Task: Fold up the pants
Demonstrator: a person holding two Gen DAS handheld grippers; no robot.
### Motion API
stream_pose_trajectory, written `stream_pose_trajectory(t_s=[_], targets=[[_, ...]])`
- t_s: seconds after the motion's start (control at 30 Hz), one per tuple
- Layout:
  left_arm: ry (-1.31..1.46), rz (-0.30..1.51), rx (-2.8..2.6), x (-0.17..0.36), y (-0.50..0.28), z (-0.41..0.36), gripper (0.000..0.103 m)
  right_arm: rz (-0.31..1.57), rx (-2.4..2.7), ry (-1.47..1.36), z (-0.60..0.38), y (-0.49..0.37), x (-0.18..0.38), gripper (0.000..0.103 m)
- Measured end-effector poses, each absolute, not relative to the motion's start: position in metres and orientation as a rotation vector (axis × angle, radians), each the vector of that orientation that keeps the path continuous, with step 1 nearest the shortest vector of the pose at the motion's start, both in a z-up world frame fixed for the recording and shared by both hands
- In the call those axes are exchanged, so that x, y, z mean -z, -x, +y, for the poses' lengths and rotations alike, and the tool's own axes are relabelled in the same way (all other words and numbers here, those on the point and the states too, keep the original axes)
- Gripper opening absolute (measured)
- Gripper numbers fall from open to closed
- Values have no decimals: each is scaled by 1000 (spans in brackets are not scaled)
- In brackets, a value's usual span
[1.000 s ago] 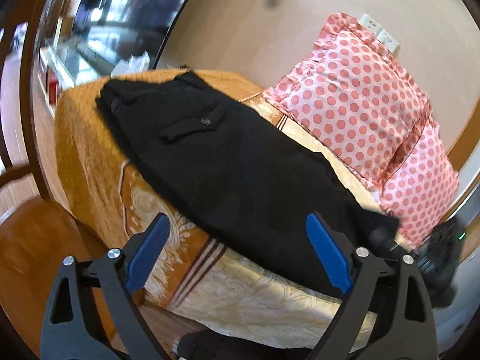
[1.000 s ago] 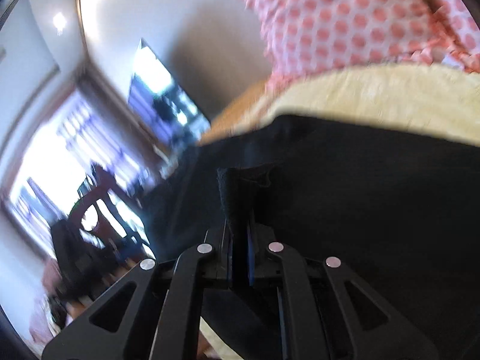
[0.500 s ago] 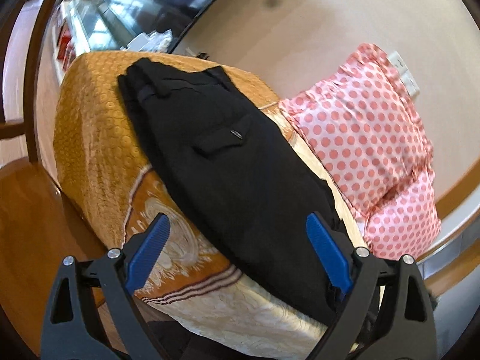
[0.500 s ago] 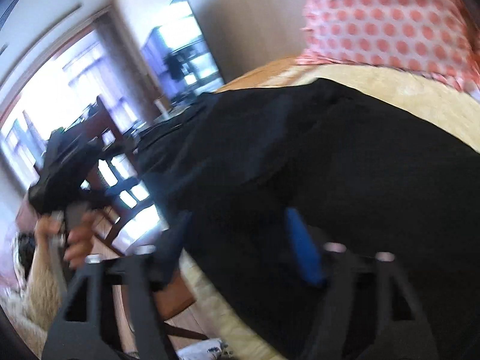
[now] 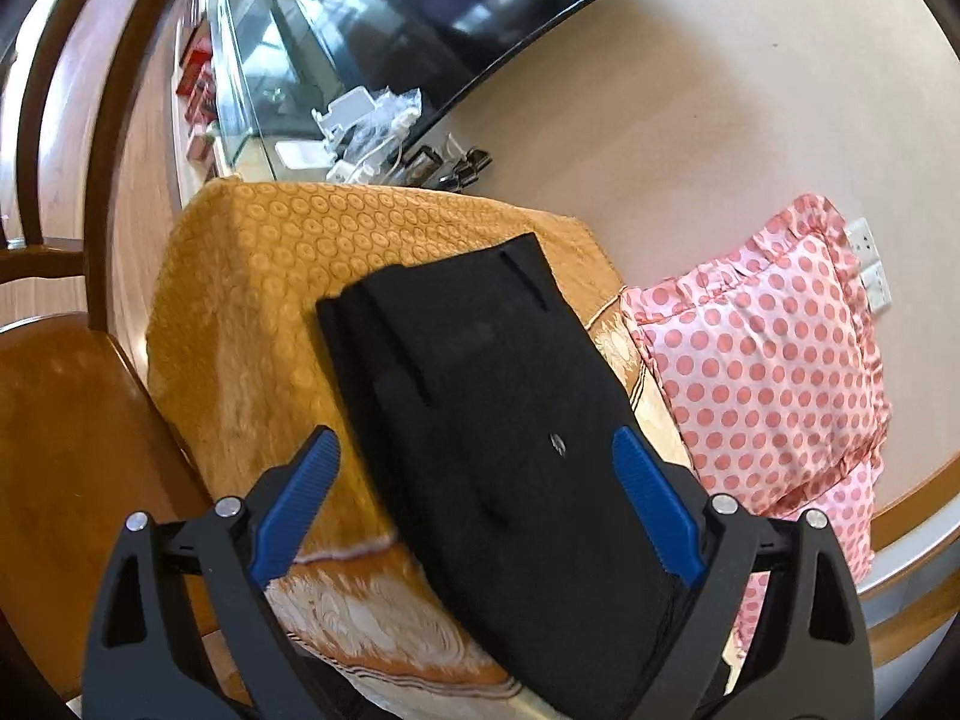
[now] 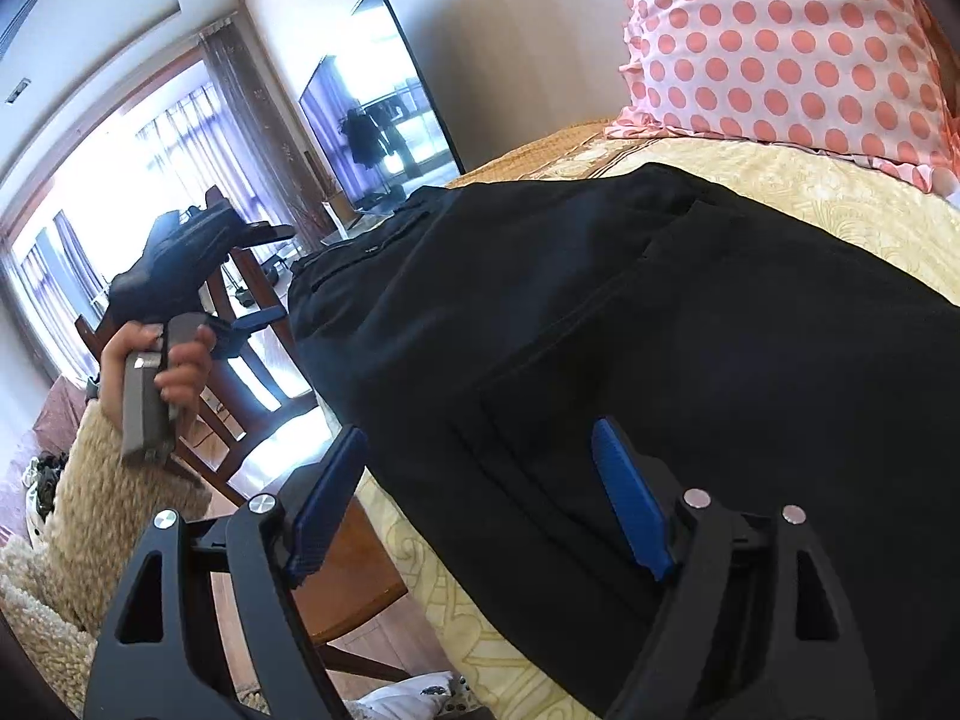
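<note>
Black pants lie flat along a table under a gold patterned cloth, waistband at the far end. My left gripper is open and empty, hovering above the near part of the pants. In the right wrist view the pants fill the middle. My right gripper is open and empty just above their near edge. The left gripper, held in a hand, shows at the left of that view, open, off the table's side.
A pink polka-dot pillow leans on the wall behind the pants; it also shows in the right wrist view. A wooden chair stands at the table's left. A TV and cluttered glass stand sit beyond.
My right gripper was shut on a fold of the pants, then opened and let it go. My left gripper drew back and swung toward the waistband end.
</note>
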State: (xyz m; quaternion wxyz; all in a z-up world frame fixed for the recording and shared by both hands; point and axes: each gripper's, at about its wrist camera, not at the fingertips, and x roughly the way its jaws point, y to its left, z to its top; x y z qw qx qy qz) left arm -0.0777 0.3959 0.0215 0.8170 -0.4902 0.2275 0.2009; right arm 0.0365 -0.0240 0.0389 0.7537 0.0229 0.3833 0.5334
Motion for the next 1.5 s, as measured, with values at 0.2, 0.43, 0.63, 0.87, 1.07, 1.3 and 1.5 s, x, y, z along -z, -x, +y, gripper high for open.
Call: stream_pose_trajectory(t_s=[0.2,0.43,0.63,0.87,1.07,1.3,1.5], targets=[[1081,509,-382,-19,67,410,92,834,-1170,-53,-23,-37,-39,81],[1257,489,-205,-5,62,414,92,819,-1173,-45,-23,-34,-38,83],[1193,511,-333,-10,54,414,67,821,-1177,-60,-27,-34,-39,83],[904,538,-522,-31,38,388,11,810,-1187,-100,-56,-26,-44,83],[510,487,-447,-100,3,302,9,736,-1139,-187,-121,-18,-55,83],[197,452,-4,-152,-43,126,9,648,-850,-342,-232,-19,-58,83],[-4,631,466,-93,-47,-41,10,629,-593,-422,-305,-18,-47,83]])
